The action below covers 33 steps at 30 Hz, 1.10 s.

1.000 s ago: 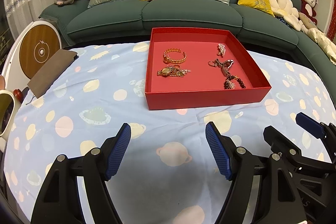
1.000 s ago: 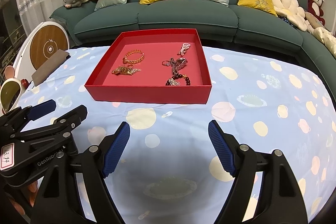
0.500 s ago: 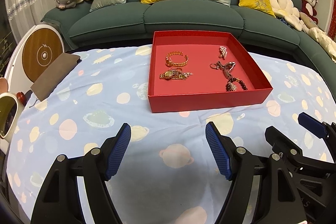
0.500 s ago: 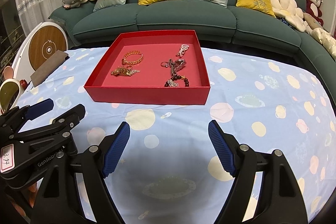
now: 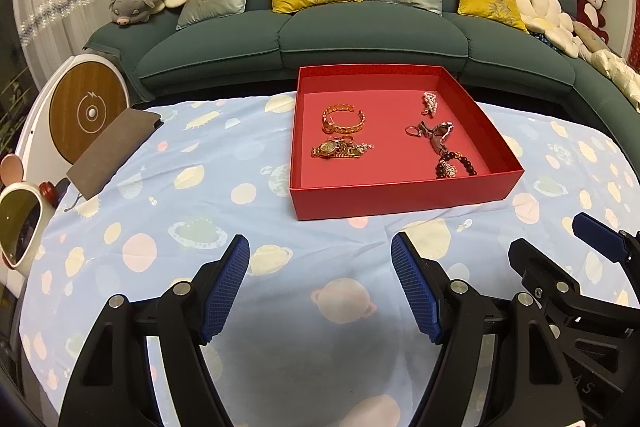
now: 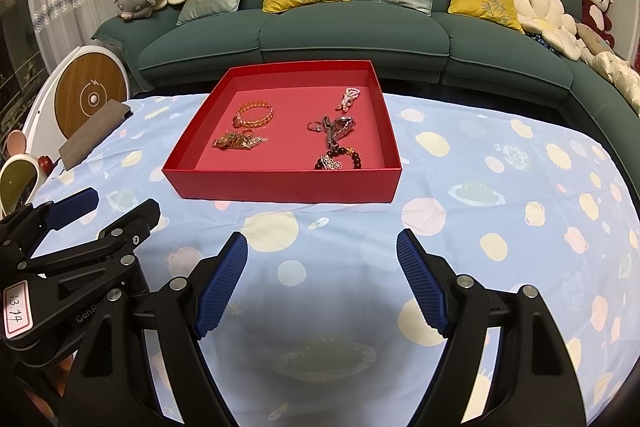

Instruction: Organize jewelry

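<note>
A red box (image 5: pixel 400 201) (image 6: pixel 280 187) stands on the blue patterned cloth. It holds a gold bangle (image 5: pixel 343 121) (image 6: pixel 253 115), a gold watch (image 5: pixel 340 149) (image 6: pixel 236 141), a pearl clip (image 5: pixel 429 103) (image 6: pixel 349 97), a silver ring and clasp piece (image 5: pixel 434 133) (image 6: pixel 334 127) and a dark bead bracelet (image 5: pixel 454 165) (image 6: pixel 338 159). My left gripper (image 5: pixel 320 283) is open and empty, in front of the box. My right gripper (image 6: pixel 322 277) is open and empty, beside the left one, which shows at the left of the right wrist view (image 6: pixel 80 227).
A green sofa (image 5: pixel 360 39) with cushions runs behind the table. A brown pouch (image 5: pixel 112 151) lies at the cloth's left edge, beside a round white device (image 5: pixel 86 107) and a small mirror (image 5: pixel 16 223). Plush toys sit on the sofa ends.
Both grippers have drawn back slightly and risen; the box sits a little farther off in both views. Both stay open and empty.
</note>
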Each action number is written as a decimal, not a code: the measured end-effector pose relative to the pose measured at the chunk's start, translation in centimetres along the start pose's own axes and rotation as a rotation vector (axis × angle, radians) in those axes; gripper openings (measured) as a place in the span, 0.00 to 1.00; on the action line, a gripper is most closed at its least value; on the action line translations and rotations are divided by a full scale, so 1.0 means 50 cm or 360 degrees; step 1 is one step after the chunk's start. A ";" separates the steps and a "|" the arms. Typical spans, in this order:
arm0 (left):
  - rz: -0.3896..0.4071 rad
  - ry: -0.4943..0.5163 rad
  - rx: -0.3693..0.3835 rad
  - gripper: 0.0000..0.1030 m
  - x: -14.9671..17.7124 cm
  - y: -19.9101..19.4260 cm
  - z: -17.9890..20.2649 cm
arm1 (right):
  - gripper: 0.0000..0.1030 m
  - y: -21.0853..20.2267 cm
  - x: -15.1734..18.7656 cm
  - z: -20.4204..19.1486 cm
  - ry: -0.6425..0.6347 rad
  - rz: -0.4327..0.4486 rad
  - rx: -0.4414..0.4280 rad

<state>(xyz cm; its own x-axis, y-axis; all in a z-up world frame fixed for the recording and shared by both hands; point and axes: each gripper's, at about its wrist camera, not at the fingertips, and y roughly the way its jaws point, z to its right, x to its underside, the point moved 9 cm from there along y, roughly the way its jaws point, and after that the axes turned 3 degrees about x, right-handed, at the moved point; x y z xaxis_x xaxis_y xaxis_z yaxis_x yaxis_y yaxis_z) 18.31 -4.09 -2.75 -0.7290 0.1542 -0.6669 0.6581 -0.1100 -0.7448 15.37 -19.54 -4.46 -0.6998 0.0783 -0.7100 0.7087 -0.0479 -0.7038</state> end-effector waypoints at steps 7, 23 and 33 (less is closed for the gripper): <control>0.0004 -0.0025 -0.0028 0.69 0.000 -0.003 -0.007 | 0.72 -0.002 0.000 -0.003 0.0001 0.0006 0.0003; 0.0021 -0.0035 -0.0019 0.68 -0.002 -0.005 -0.010 | 0.72 -0.009 -0.007 -0.007 0.0005 0.0021 0.0003; 0.0031 -0.0041 -0.0041 0.67 0.000 -0.007 -0.012 | 0.72 -0.009 -0.005 -0.011 0.0006 0.0021 0.0003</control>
<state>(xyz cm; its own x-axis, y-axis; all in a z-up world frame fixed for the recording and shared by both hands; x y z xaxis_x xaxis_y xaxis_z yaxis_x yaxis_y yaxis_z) 18.22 -3.48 -2.47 -0.7203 0.1269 -0.6820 0.6767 -0.0876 -0.7310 15.28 -19.00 -3.93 -0.6900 0.0815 -0.7192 0.7178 -0.0509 -0.6944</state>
